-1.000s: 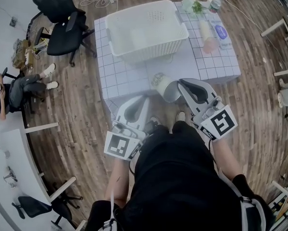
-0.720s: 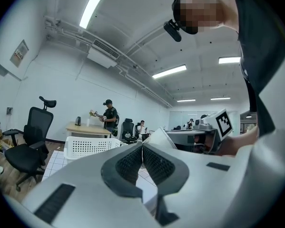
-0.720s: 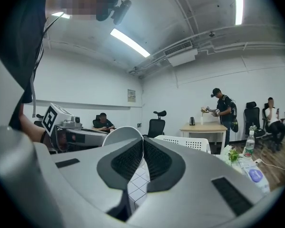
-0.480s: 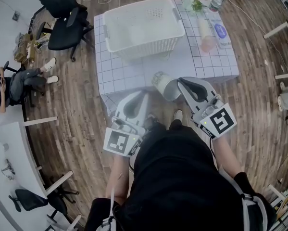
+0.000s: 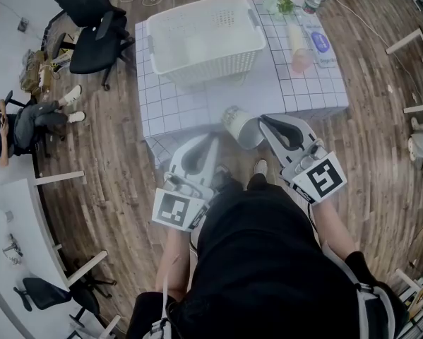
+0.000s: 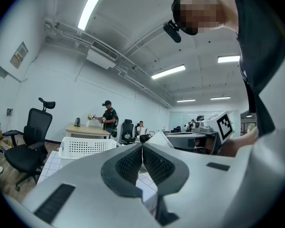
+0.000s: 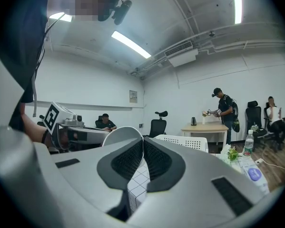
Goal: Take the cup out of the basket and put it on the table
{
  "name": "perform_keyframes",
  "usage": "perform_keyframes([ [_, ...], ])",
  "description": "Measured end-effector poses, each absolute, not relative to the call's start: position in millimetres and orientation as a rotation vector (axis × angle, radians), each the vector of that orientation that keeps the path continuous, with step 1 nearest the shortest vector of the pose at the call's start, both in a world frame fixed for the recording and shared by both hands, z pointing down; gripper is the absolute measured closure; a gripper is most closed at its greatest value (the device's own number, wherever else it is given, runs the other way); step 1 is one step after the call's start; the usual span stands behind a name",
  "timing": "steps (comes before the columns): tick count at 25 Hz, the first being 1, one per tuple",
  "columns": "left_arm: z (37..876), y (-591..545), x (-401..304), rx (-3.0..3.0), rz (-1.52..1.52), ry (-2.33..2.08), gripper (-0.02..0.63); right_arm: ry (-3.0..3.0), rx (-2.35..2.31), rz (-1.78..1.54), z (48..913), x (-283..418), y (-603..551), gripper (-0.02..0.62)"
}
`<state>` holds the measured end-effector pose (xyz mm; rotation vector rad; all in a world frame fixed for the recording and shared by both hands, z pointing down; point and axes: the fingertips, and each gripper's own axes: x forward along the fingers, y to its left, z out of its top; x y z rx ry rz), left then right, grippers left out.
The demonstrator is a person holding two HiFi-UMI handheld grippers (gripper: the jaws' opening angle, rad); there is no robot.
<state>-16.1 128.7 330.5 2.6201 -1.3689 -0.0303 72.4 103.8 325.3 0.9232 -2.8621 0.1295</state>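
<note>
Right tool [image 5: 263, 123] is clamped, left tool [image 5: 211, 143] closed on nothing. Counter [image 5: 296, 90] fills upper frame, basket [image 5: 204, 37] at its top, cup [image 5: 239, 124] mid-frame over the near edge, wall pinched in that right tool. Looks light, crushable: gentle rim grip.

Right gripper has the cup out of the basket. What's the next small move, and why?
Probably carry the cup a little farther over the table, then turn it upright to lower it. The right gripper is shut on its rim, and the cup hangs tilted over the table's near edge, clear of the basket.
</note>
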Motion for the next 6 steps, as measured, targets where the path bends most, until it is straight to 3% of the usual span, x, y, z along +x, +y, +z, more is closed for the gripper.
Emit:
perform_keyframes([
  [6,331.2,133.9,-13.3,2.614,-0.034,-1.368,0.595,-2.860,0.911,0.133,327.3,73.0,108.8,0.571],
])
